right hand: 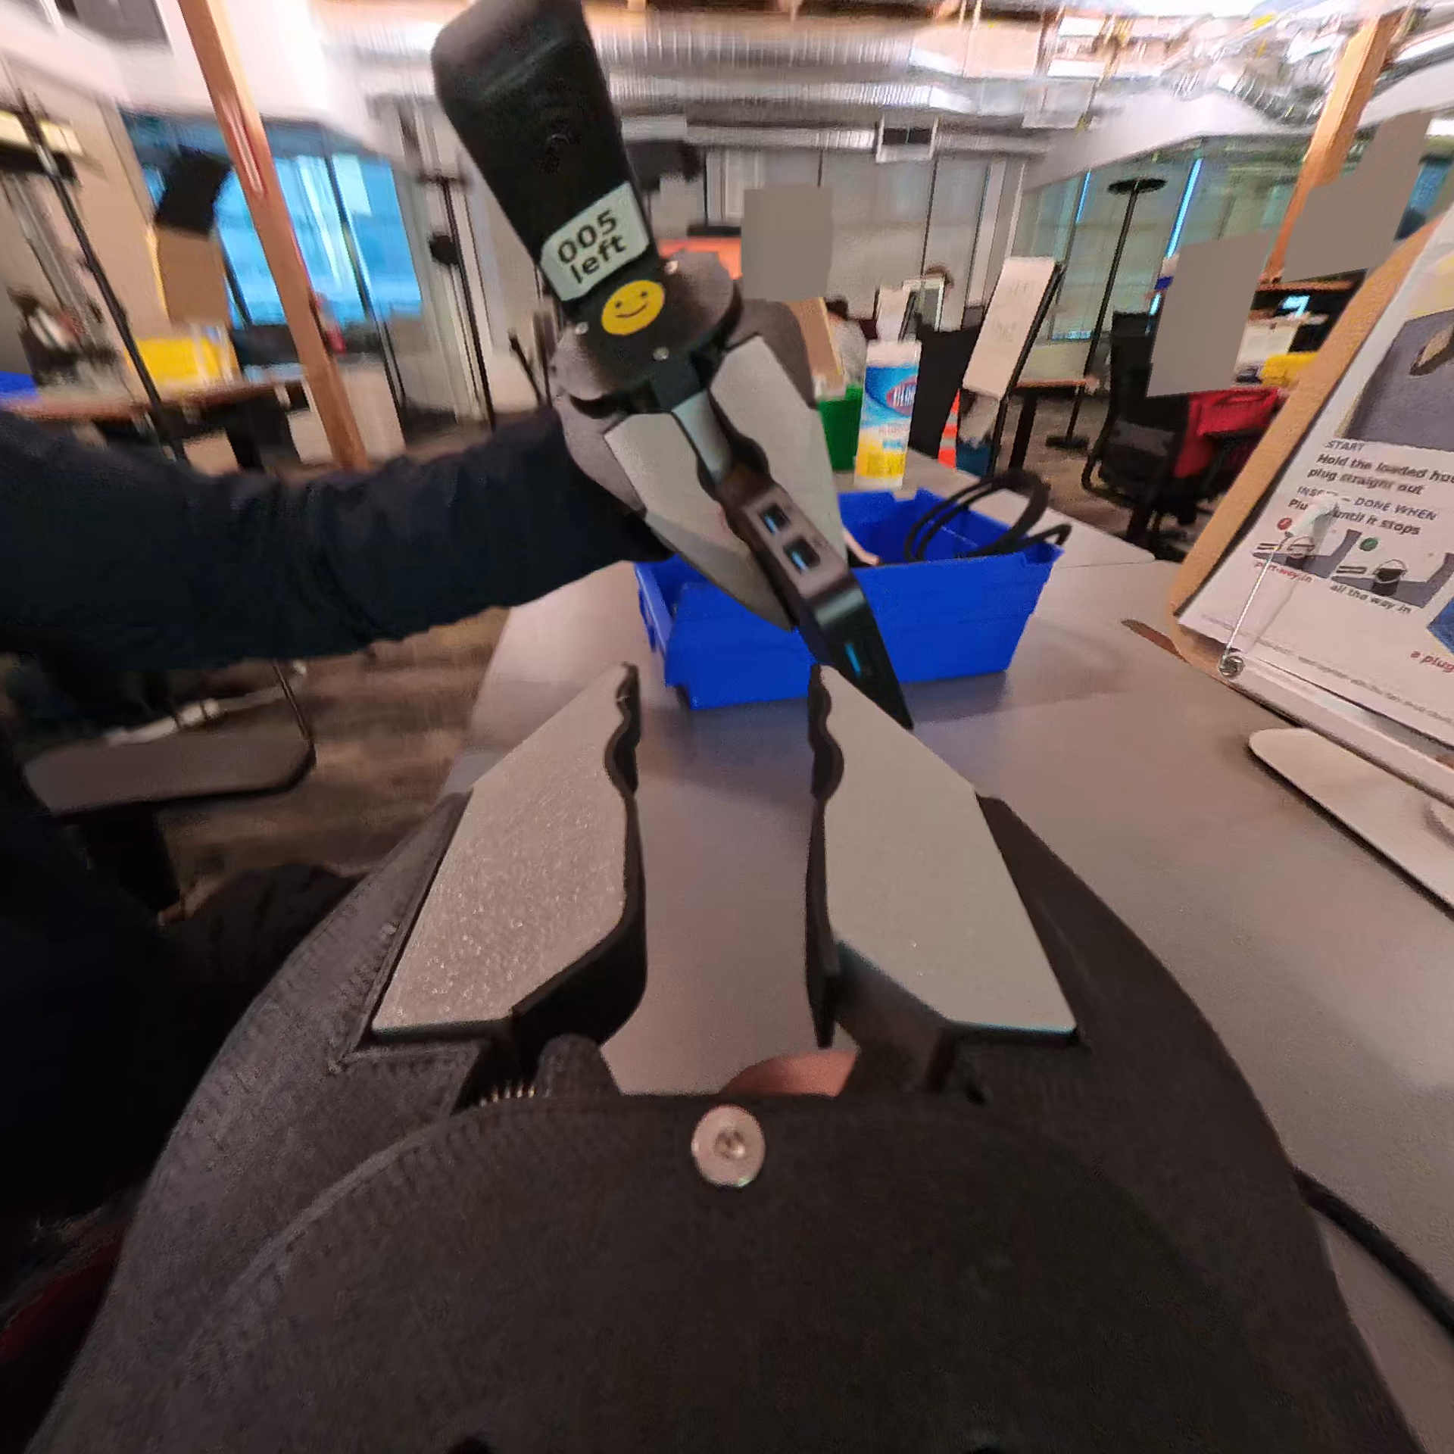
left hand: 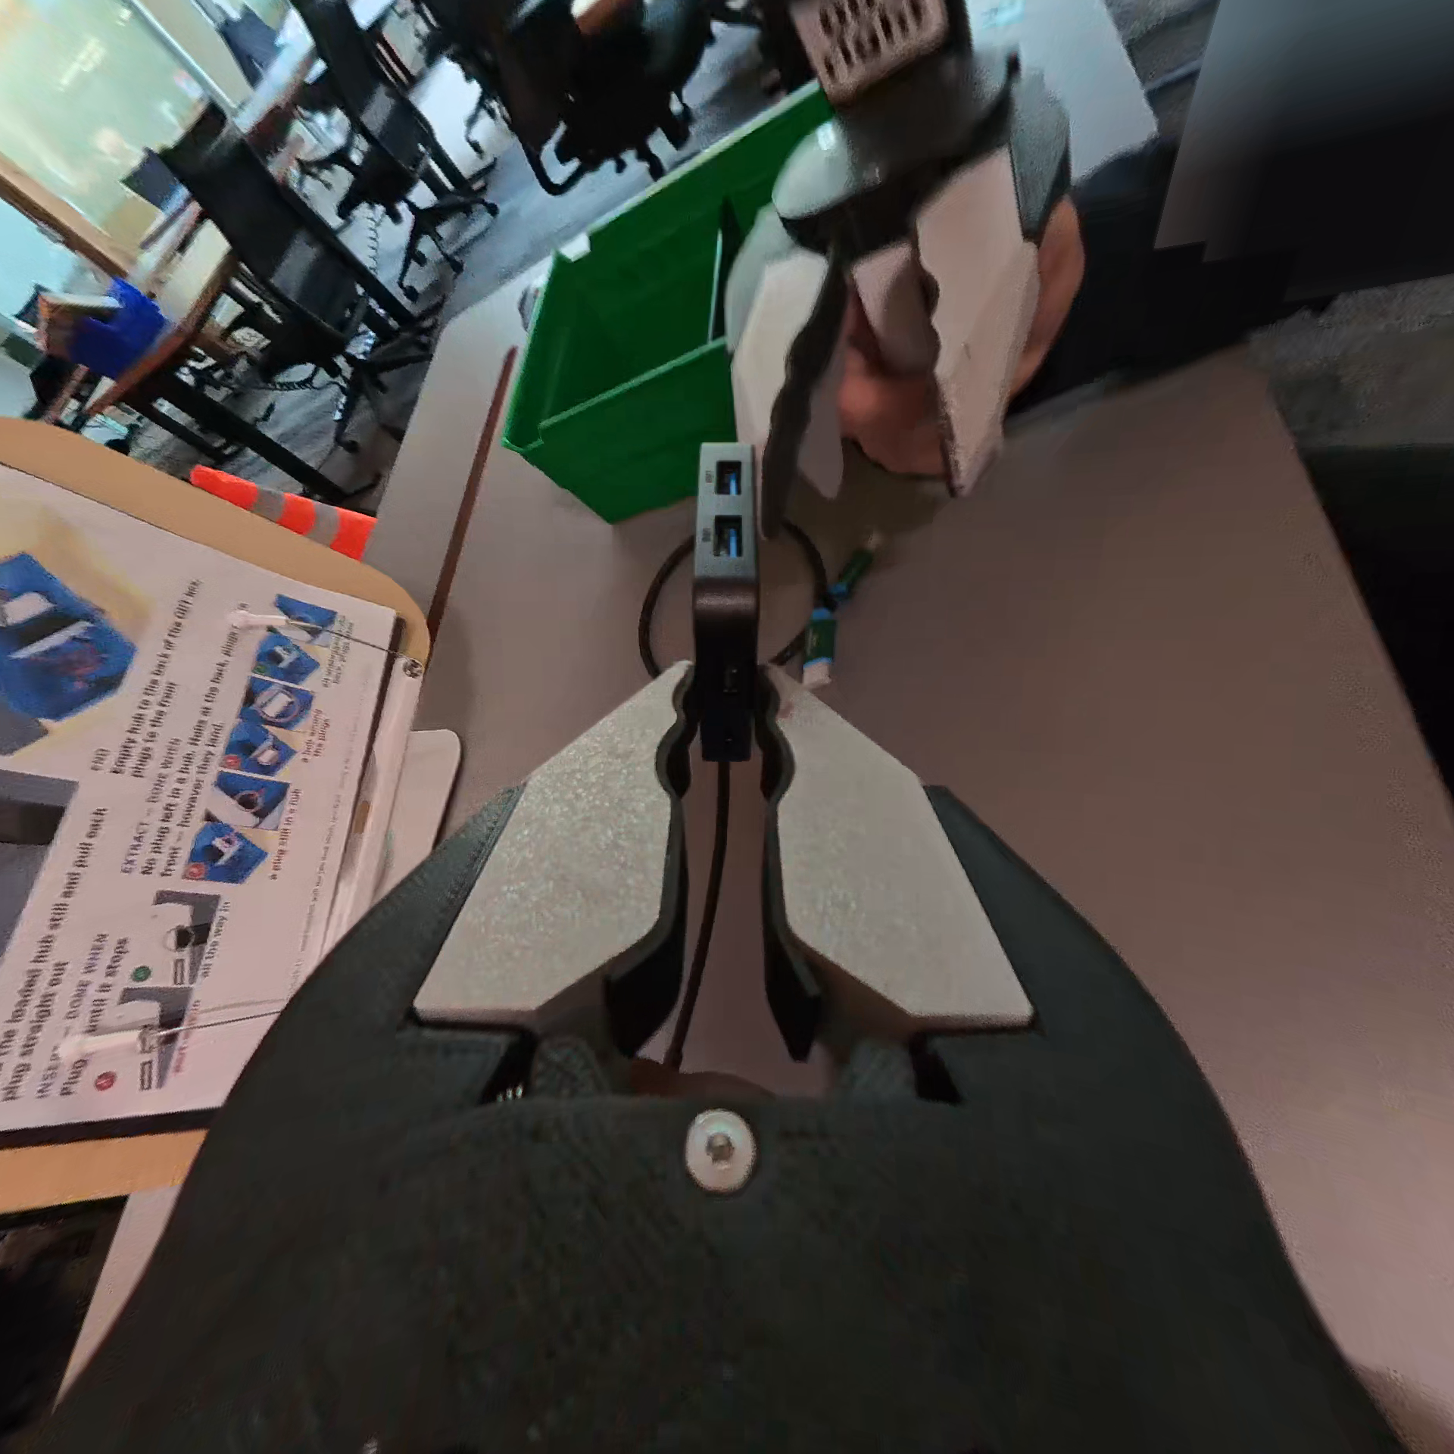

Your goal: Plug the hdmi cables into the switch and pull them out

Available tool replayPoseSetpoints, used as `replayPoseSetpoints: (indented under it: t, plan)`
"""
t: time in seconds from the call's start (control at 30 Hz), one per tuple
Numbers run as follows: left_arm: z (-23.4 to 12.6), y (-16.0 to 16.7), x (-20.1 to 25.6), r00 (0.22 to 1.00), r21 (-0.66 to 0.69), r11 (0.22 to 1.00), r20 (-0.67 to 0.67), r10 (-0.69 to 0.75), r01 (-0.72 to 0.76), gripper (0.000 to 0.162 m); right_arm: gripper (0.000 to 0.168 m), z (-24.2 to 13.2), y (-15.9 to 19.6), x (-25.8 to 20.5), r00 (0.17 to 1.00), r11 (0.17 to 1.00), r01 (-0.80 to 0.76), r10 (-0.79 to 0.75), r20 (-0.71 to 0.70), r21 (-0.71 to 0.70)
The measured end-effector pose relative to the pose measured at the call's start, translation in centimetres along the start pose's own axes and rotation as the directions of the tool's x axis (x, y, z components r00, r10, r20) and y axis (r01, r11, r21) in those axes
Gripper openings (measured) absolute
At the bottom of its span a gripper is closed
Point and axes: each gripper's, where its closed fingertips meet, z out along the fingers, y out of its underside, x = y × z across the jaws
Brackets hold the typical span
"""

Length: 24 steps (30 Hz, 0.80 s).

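Note:
My left gripper [left hand: 725, 677] is shut on the near end of a black switch [left hand: 725, 582] with blue ports, held above the grey table [left hand: 1062, 747]. The switch's own black cord runs back between my fingers. My right gripper [left hand: 869, 503] is open and empty, just right of the switch's far end. In the right wrist view, my right gripper [right hand: 724, 692] has its fingertips just below and left of the switch [right hand: 850, 621], which the left gripper [right hand: 810, 582] holds tilted downward. A coiled black cable [left hand: 657, 598] and blue-green plugs [left hand: 822, 637] lie on the table beneath.
A green bin [left hand: 629, 378] stands behind the switch. A blue bin [right hand: 944, 614] holding black cables sits on the table beyond my right gripper. An instruction board [left hand: 197, 787] on a stand is at the side; it also shows in the right wrist view [right hand: 1353, 535]. A wipes canister [right hand: 889, 425] stands farther back. The tips of one gripper are about 5 cm away from the tips of the other.

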Motion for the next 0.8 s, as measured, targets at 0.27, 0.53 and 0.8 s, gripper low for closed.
replayPoseSetpoints:
  t: [0.27, 0.53, 0.8]
  plan:
    - [1.3, 2.6, -1.1, 0.999, 0.050, 0.999, -0.040, 0.002, 0.000, 0.012, 0.050, 0.9, 3.4, 2.7, 0.994, 0.958, 0.071, -0.091, -0.062, -0.276]
    - [0.5, 2.5, 1.6, 0.998, 0.084, 0.996, -0.050, -0.030, 0.035, 0.012, 0.049, 1.2, 1.2, 2.3, 0.981, 0.959, 0.139, -0.167, -0.095, -0.249]
    - [-0.7, 2.0, 0.3, 0.993, 0.165, 0.980, 0.024, -0.114, 0.109, 0.015, 0.013, 4.9, 1.0, 2.9, 0.981, 0.955, 0.131, -0.164, -0.105, -0.266]
